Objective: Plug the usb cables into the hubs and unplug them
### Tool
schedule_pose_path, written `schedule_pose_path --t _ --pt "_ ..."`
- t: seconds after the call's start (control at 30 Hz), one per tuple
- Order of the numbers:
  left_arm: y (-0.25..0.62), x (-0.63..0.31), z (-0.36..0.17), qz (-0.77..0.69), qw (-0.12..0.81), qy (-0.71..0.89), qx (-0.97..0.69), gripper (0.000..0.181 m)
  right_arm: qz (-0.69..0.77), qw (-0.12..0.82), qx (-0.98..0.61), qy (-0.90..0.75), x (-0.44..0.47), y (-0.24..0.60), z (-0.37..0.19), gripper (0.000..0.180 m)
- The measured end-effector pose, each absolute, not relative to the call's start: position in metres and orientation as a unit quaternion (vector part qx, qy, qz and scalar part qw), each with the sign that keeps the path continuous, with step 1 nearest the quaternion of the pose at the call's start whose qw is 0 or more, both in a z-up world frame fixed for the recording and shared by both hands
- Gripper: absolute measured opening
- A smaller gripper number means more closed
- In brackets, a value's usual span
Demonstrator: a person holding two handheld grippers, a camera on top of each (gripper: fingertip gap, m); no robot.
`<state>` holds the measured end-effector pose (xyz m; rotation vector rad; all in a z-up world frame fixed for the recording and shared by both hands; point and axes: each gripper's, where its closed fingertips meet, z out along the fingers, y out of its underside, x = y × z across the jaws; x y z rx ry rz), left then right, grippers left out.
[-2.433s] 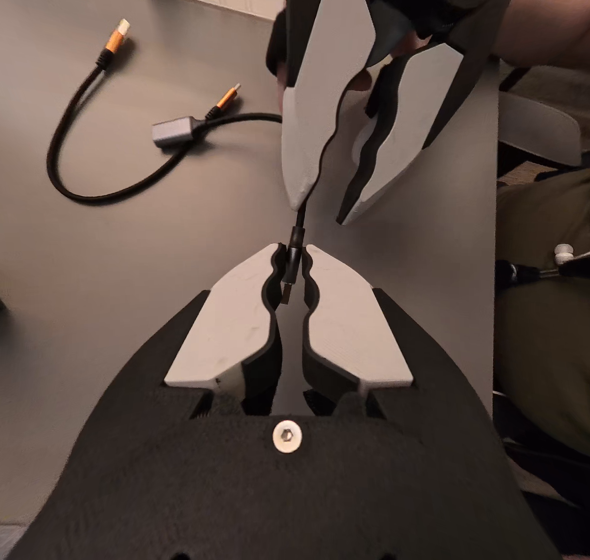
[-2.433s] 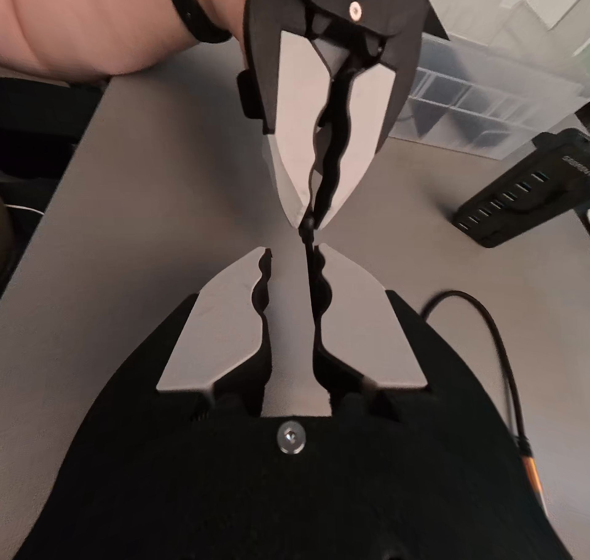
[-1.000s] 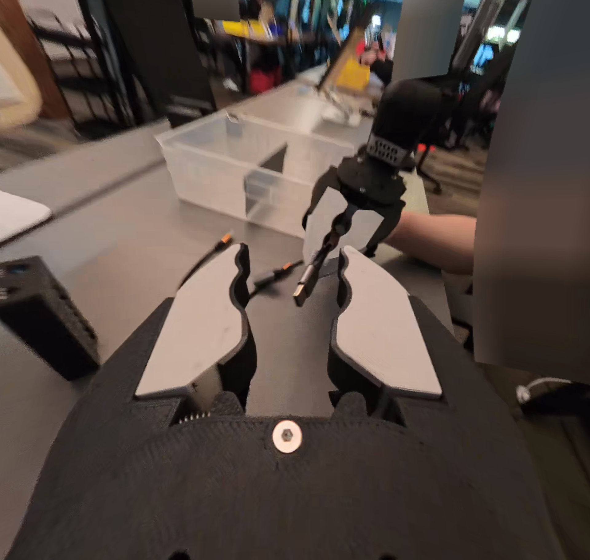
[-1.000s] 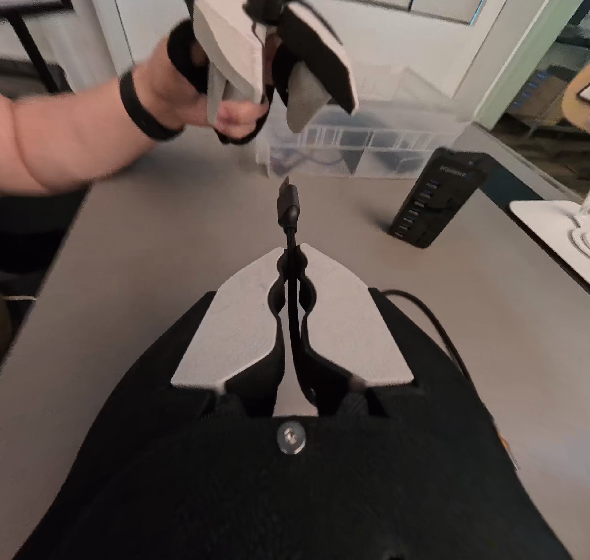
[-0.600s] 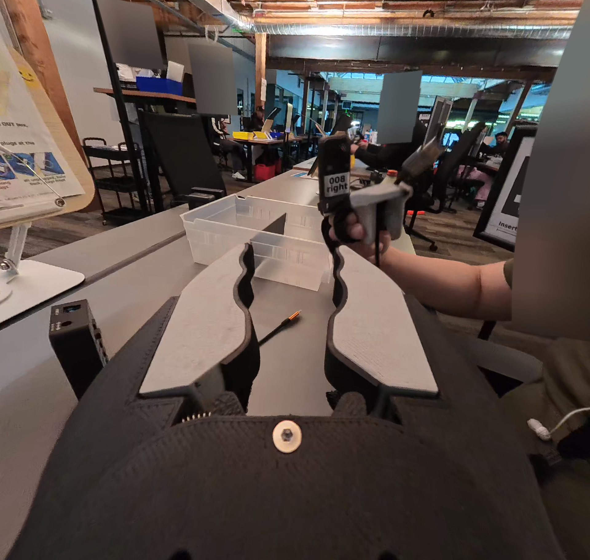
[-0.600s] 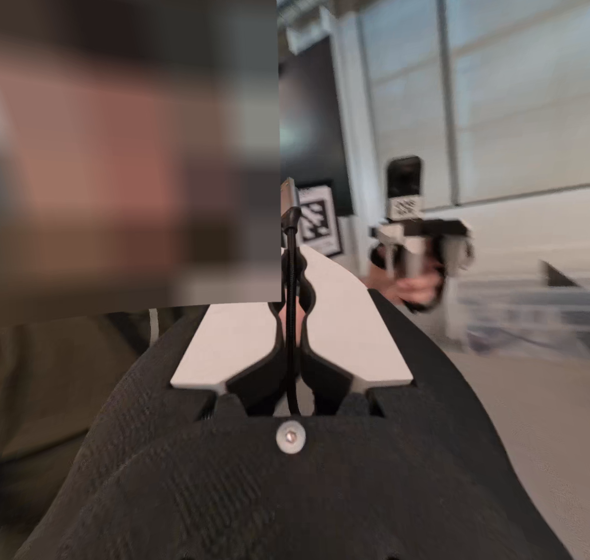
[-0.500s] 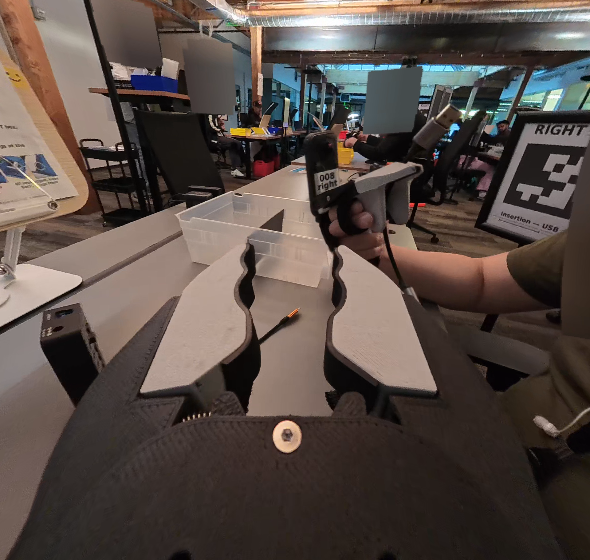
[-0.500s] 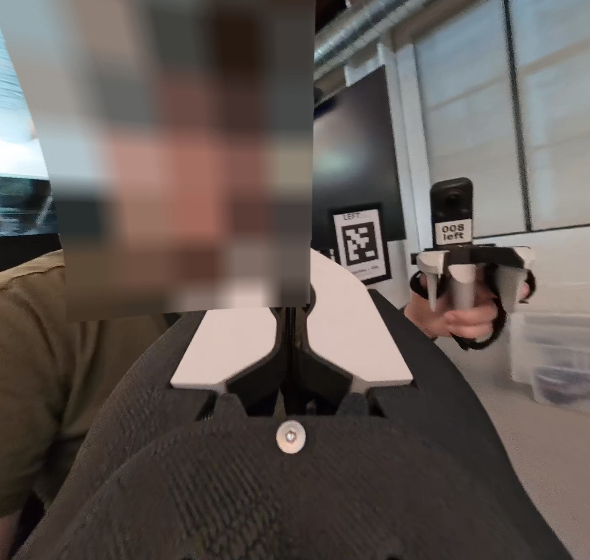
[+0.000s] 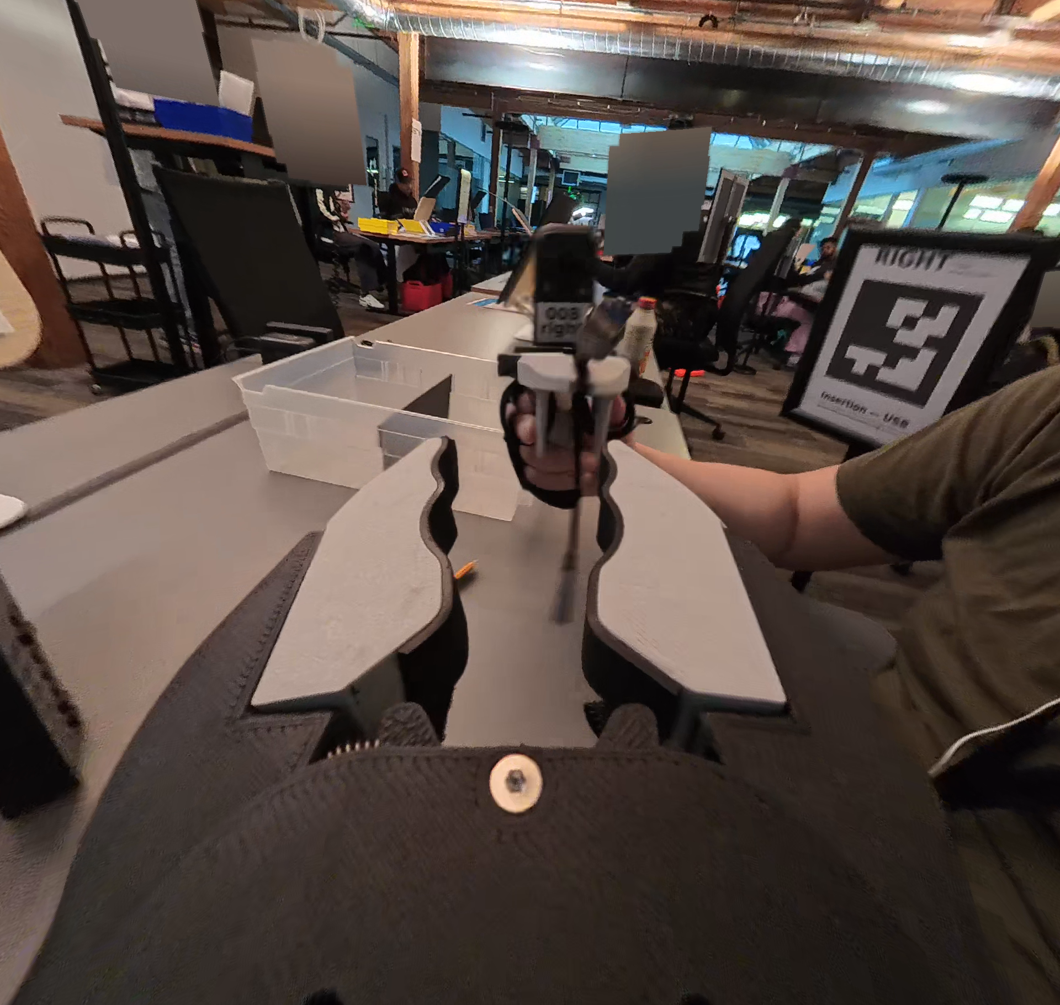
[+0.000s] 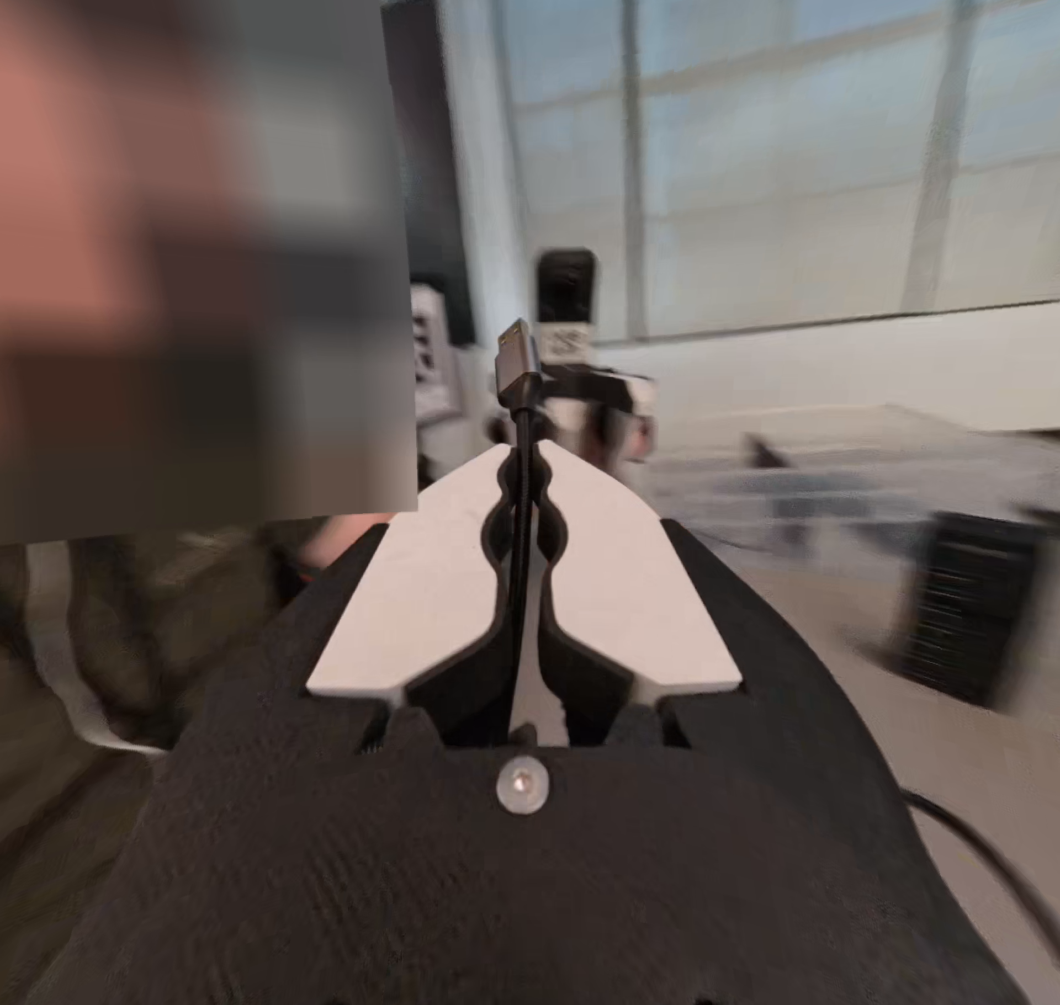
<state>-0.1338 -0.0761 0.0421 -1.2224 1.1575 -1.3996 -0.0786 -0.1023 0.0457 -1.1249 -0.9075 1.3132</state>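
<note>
The right gripper (image 10: 521, 450) was closed tight on a black usb cable (image 10: 521, 530). The cable ran straight up the thin gap between the two white fingers (image 10: 424, 587), and its metal plug (image 10: 514, 367) stuck out past the tips. The plug pointed forward and a bit up, the same way the fingers pointed. The rest of the cable hung down behind the gripper.

The left gripper (image 9: 525, 455) was wide open and held nothing. It was raised over the grey table (image 9: 143, 530).

Take the plug as the main spot. A black hub (image 10: 969, 605) stood on the table to the right of the plug and lower down. It was blurry, so its holes could not be seen. In the left wrist view, a black box (image 9: 28, 708) sat at the left edge of the table; it may be another hub.

The plug did not point at the hub to its right. I think the right gripper must turn right and tip down, so the plug's long side lines up with a hole. The right gripper was the one holding the plug, so it would do the push.

A clear bin (image 9: 367, 404) stood on the table, far from the plug. A small orange cable tip (image 9: 466, 568) lay on the table too.
</note>
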Motion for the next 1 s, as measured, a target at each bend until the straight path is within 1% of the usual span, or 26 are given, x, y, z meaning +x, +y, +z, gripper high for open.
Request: schedule_pose_path --t 0.03,0.1,0.17,0.2,0.27,0.3,0.5,0.67,0.87,0.93,1.0 --pt "-0.079 -0.132 0.042 -0.589 0.435 0.464 -0.499 0.047 0.481 0.597 -0.497 -0.407 -0.081 -0.097 0.039 0.004" --pt "-0.090 -0.130 0.038 -0.621 0.377 0.471 -0.500 0.052 0.329 0.650 -0.518 -0.448 -0.084 -0.088 0.028 0.004" --pt "-0.096 -0.129 0.028 -0.603 0.359 0.502 -0.505 0.053 0.197 0.688 -0.507 -0.481 -0.084 -0.083 0.023 0.004" --pt "-0.093 -0.127 0.023 -0.576 0.375 0.514 -0.512 0.054 0.141 0.695 -0.499 -0.498 -0.083 -0.082 0.020 0.004" --pt "-0.084 -0.124 0.018 -0.534 0.421 0.519 -0.518 0.049 0.058 0.704 -0.473 -0.526 -0.084 -0.083 0.015 0.004" --pt "-0.085 -0.122 0.017 -0.524 0.428 0.527 -0.514 0.046 0.033 0.702 -0.464 -0.539 -0.086 -0.083 0.011 0.004" --pt "-0.093 -0.108 -0.006 -0.469 0.437 0.577 -0.507 0.033 -0.009 0.685 -0.445 -0.577 -0.094 -0.084 -0.003 0.004" --pt "-0.098 -0.106 -0.009 -0.484 0.430 0.584 -0.490 0.008 -0.021 0.667 -0.443 -0.598 -0.098 -0.083 -0.015 0.003" --pt "-0.092 -0.106 -0.017 -0.450 0.435 0.598 -0.501 0.013 -0.042 0.669 -0.431 -0.603 -0.099 -0.081 -0.016 0.004" --pt "-0.095 -0.106 -0.018 -0.449 0.432 0.606 -0.495 0.009 -0.036 0.669 -0.434 -0.602 -0.100 -0.081 -0.017 0.004" --pt "-0.095 -0.106 -0.016 -0.422 0.459 0.616 -0.481 0.007 -0.033 0.676 -0.434 -0.595 -0.099 -0.079 -0.016 0.004"
